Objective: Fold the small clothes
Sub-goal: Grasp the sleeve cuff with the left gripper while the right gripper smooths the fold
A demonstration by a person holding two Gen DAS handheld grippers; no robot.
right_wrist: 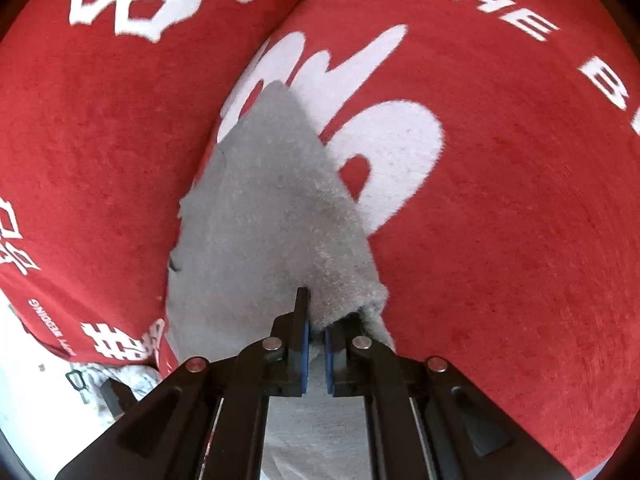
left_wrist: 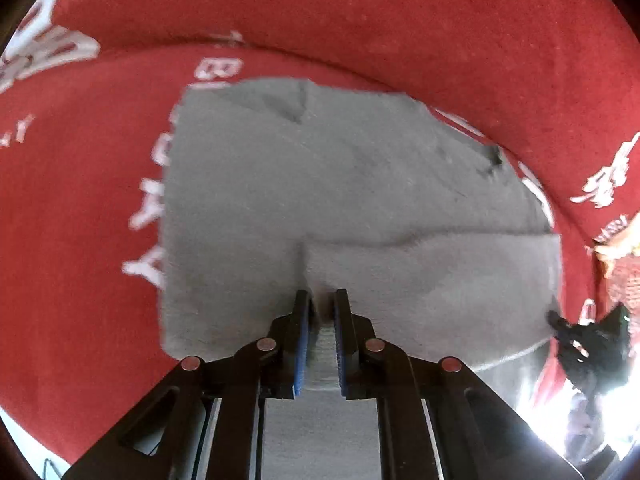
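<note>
A small grey fleece garment (left_wrist: 340, 200) lies spread on a red cloth with white lettering (left_wrist: 360, 12). In the left wrist view my left gripper (left_wrist: 322, 300) is shut on the grey garment's near edge, with a fold of fabric pinched between its blue pads. A crease runs across the garment from that pinch to the right. In the right wrist view the same grey garment (right_wrist: 272, 208) stretches away from me, and my right gripper (right_wrist: 316, 304) is shut on a bunched corner of it; fabric covers the right fingertip.
The red cloth (right_wrist: 500, 200) covers the whole work surface. A black object (left_wrist: 588, 344) and orange-red fabric (left_wrist: 624, 276) sit at the right edge of the left wrist view. White floor and a grey crumpled item (right_wrist: 120, 376) show at lower left of the right wrist view.
</note>
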